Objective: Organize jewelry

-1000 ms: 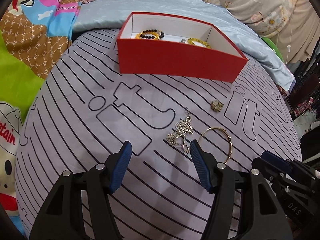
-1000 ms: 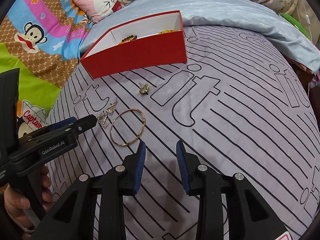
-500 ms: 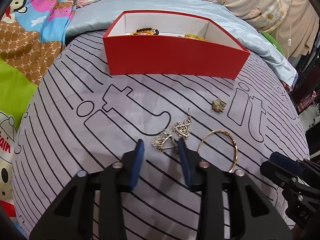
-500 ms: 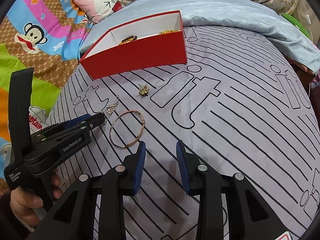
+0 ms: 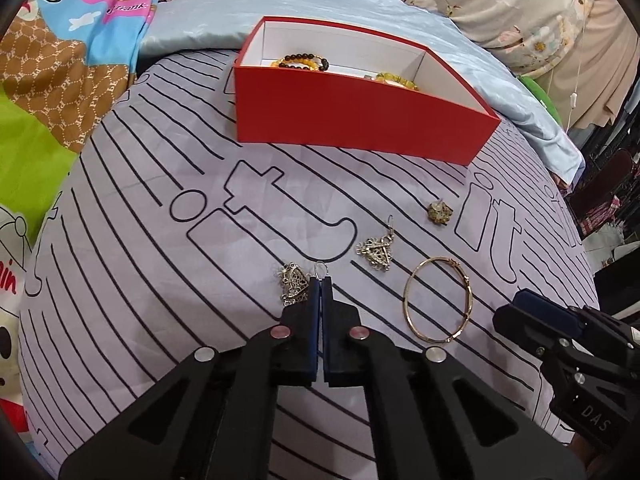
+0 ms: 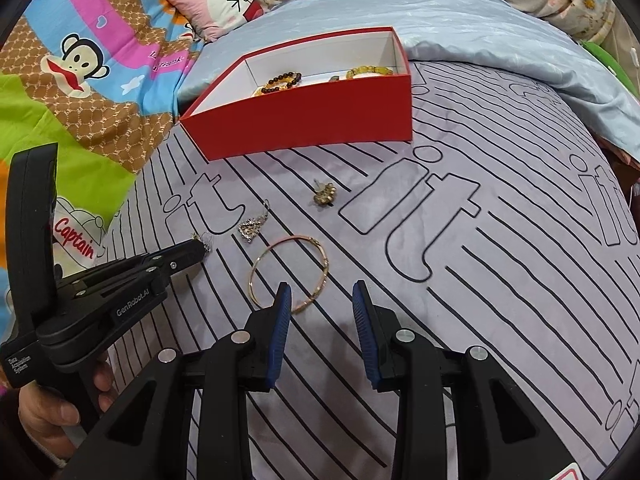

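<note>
My left gripper (image 5: pixel 321 280) is clenched tight on the hook of a silver filigree earring (image 5: pixel 294 283), whose triangular body lies on the striped bedspread (image 5: pixel 140 280) just left of my fingertips, with the wire loop poking out past them. My right gripper (image 6: pixel 322 304) hangs half-spread over the cloth with nothing between its pads; its left finger (image 6: pixel 280 320) overlaps the near rim of the gold bangle (image 6: pixel 289 272), though I cannot tell if it touches. The bangle lies flat, just right of my left gripper. Beyond it, the matching second earring (image 5: pixel 375 254) rests on the spread, apart from the first. Further on and to the right sits a small gold flower stud (image 5: pixel 439 213). Toward the far edge of the bedspread stands the open red box (image 5: pixel 360 120), already holding a dark-beaded bracelet (image 5: pixel 304 60) and a yellow-beaded bracelet (image 5: pixel 396 80). A pale blue sheet (image 5: pixel 224 20) lies behind it.
</note>
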`<state>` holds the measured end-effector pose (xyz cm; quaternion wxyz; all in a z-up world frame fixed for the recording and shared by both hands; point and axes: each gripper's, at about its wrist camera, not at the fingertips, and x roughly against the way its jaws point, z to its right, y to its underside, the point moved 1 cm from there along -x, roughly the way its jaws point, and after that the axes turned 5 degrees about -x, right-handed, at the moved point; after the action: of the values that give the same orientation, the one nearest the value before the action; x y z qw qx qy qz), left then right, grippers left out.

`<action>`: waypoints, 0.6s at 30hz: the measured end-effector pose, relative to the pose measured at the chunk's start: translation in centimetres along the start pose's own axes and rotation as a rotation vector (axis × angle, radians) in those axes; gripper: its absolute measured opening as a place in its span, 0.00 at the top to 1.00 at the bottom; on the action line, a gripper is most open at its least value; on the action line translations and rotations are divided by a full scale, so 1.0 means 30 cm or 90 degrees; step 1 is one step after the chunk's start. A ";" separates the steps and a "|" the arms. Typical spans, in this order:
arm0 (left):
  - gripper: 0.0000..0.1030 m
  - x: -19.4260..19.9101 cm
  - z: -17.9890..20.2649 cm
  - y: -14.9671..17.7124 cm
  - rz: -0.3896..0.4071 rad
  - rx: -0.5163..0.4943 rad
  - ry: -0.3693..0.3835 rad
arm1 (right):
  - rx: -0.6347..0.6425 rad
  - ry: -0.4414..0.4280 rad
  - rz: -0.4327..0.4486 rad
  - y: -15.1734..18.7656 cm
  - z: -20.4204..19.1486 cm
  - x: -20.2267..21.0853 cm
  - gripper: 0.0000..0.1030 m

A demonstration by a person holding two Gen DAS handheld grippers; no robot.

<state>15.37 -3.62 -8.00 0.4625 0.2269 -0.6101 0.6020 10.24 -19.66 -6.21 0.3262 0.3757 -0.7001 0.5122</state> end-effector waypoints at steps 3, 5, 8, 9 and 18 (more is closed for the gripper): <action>1.00 0.013 -0.017 -0.003 0.004 0.006 0.002 | 0.007 -0.005 0.000 -0.013 -0.019 -0.009 0.69; 1.00 0.025 -0.027 -0.005 0.009 0.009 0.004 | 0.011 -0.008 0.002 -0.024 -0.031 -0.015 0.69; 1.00 0.041 -0.040 -0.010 0.014 0.013 0.004 | 0.025 -0.015 0.004 -0.052 -0.065 -0.039 0.69; 1.00 0.046 -0.045 -0.011 0.016 0.016 0.003 | 0.030 -0.015 0.005 -0.061 -0.076 -0.048 0.69; 1.00 0.067 -0.103 -0.023 0.023 0.037 -0.008 | 0.053 -0.024 -0.006 -0.138 -0.145 -0.153 0.74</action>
<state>15.89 -0.27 -6.42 0.4409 0.2327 -0.5991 0.6265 16.44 -15.41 -6.98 0.2992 0.4018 -0.6825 0.5322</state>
